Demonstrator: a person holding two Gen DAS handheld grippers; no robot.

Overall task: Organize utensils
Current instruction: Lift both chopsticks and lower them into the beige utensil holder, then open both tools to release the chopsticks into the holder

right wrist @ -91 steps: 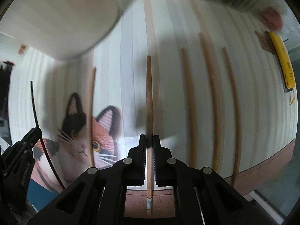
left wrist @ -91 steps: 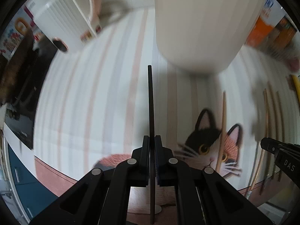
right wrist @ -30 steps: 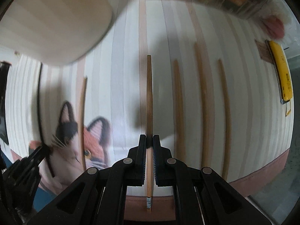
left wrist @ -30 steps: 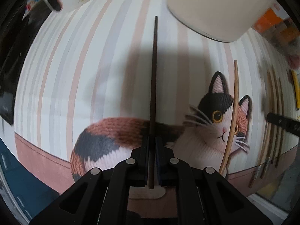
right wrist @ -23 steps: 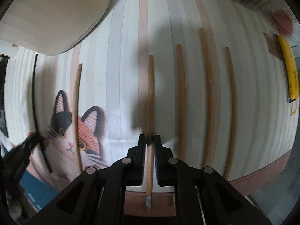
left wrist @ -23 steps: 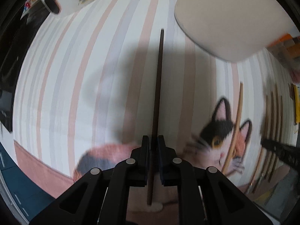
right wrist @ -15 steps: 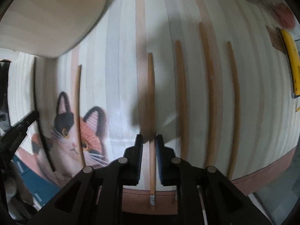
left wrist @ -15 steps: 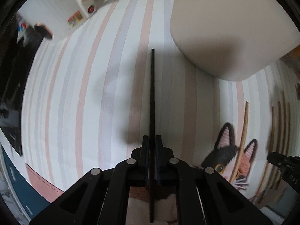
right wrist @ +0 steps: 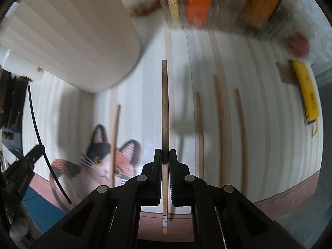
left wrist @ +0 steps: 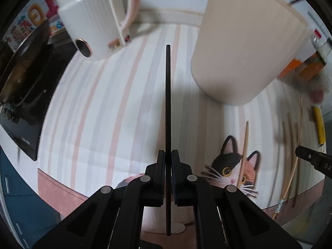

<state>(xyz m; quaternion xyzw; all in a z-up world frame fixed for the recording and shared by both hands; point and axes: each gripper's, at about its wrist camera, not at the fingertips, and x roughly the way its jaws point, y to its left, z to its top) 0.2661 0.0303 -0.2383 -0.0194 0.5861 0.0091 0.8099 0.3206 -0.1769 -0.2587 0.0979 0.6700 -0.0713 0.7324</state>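
My left gripper (left wrist: pixel 168 155) is shut on a thin black chopstick (left wrist: pixel 168 95), held above the striped cat mat (left wrist: pixel 99 114) and pointing toward the tall beige container (left wrist: pixel 244 41) at the upper right. My right gripper (right wrist: pixel 165 155) is shut on a wooden chopstick (right wrist: pixel 165 108), lifted off the mat (right wrist: pixel 269 124) to the right of the container (right wrist: pixel 72 31). Three wooden chopsticks (right wrist: pixel 222 124) lie side by side on the mat to its right, and another (right wrist: pixel 116 141) lies across the cat's face. The left gripper (right wrist: pixel 25 170) with the black chopstick (right wrist: pixel 39 137) shows at the right wrist view's left edge.
A white ribbed appliance (left wrist: pixel 93 20) with a pink handle stands at the back left, beside a dark pan (left wrist: pixel 22 72) on a black cooktop. A yellow object (right wrist: pixel 306 91) lies past the mat's right edge. Orange and yellow boxes (right wrist: pixel 199 0) line the back.
Both grippers have risen with their chopsticks. The wooden chopstick has come up off the mat. Both views now tip further toward the beige container and the back of the counter.
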